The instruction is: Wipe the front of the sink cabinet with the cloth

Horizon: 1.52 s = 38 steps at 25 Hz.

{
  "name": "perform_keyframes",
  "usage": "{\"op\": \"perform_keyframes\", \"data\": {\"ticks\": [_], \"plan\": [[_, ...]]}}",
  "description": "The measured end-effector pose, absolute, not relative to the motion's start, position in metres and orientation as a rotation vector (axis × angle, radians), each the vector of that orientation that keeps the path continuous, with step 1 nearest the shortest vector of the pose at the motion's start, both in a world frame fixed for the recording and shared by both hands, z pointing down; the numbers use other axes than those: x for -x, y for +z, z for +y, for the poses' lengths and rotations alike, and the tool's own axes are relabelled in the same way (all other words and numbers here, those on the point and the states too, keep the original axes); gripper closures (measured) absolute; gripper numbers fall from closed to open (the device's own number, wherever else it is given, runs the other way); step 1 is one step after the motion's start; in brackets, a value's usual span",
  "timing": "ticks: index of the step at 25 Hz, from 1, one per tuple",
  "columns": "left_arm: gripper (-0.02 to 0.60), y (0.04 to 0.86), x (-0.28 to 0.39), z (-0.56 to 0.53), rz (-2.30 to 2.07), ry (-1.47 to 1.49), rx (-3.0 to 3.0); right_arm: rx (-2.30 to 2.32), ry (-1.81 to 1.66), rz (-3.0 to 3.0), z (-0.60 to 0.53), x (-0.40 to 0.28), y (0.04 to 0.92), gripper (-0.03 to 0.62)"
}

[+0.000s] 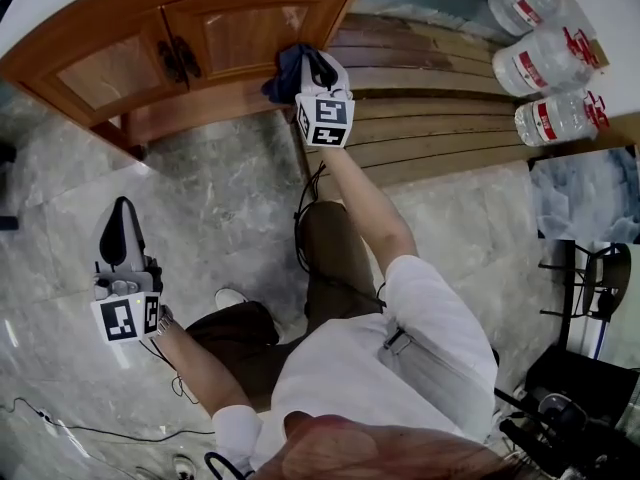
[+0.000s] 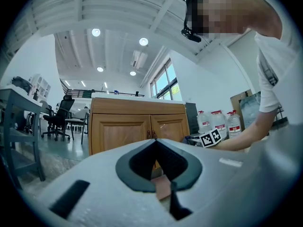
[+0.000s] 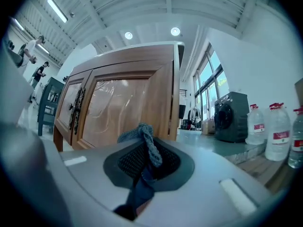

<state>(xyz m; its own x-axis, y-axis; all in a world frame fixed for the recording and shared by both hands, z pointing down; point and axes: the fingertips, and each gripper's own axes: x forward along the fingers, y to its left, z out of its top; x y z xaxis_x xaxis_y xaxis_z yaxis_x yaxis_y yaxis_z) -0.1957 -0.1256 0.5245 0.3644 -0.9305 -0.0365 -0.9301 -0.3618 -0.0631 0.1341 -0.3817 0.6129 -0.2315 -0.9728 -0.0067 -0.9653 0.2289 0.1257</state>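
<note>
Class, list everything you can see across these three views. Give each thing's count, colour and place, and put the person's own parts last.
sink cabinet: one, brown wood, two doors, top left of the head view
door handles: two, dark, where the doors meet
cloth: one, dark blue, between the right gripper's jaws, by the cabinet front
wooden platform: one, brown planks, right of the cabinet
water bottles: three, clear with red labels, at the platform's right end
floor: grey marble, below the cabinet
washing machine: one, dark grey, background of the right gripper view
left gripper: grey, shut, empty, over the floor
right gripper: grey, shut on the cloth
</note>
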Motion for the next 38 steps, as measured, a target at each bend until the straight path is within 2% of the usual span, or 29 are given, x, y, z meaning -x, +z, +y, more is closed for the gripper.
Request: {"op": "perform_keyframes", "data": {"ticks": [8, 15, 21, 28, 38], "plan": [[0.580, 0.529, 0.188, -0.131, 1.710, -0.008, 2.556, -1.998, -0.140, -2.343, -0.383, -0.178, 0.607, 0.553], [0.580, 0.540, 0.190, -0.136, 1.719, 0.024, 2.595, -1.963, -0.157, -2.364, -0.375, -0.174, 0.599, 0.553], [0.580, 0.507, 0.220, -0.139, 1.811, 0.192, 2.674, -1.847, -0.146, -2.409, -0.340, -0.154, 0.540, 0.553], [0.580, 0.372, 0.225, -0.125, 1.904, 0.093, 2.697, -1.705, -0.056, -2.495, -0.292, -0.131, 0.382, 0.553], [0.580, 0.107, 0.192, -0.102, 1.875, 0.032, 2.633, -1.431, -0.052, -2.678, -0.235, -0.110, 0.104, 0.551]]}}
